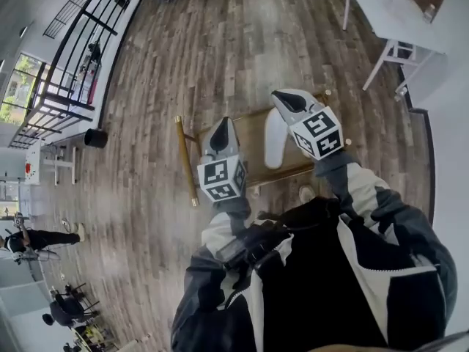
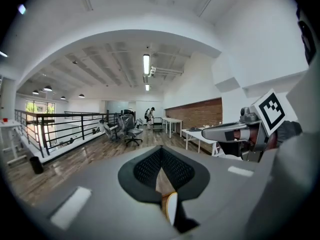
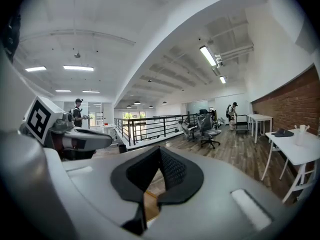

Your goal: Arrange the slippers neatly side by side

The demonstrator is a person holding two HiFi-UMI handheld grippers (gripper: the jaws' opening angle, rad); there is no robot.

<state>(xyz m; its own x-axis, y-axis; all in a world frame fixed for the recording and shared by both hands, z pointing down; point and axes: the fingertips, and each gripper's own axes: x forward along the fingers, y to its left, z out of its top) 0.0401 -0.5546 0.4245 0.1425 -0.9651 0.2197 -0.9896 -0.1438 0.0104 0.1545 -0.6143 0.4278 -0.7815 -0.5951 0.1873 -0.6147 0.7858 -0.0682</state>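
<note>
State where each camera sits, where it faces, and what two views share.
Head view: person's head, steeply down at floor; left gripper, right gripper, sleeves show.
Left gripper view: on that gripper, level across the floor; its shut jaws and right gripper show.
Right gripper view: on that gripper, level too; shut jaws, left gripper show.
Both gripper views share the black railing.

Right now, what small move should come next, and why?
Probably tilt the right claw down toward the white slipper and open it: it and the left claw are shut, empty, aimed across the room, while the slipper lies untouched on the wooden board.
</note>
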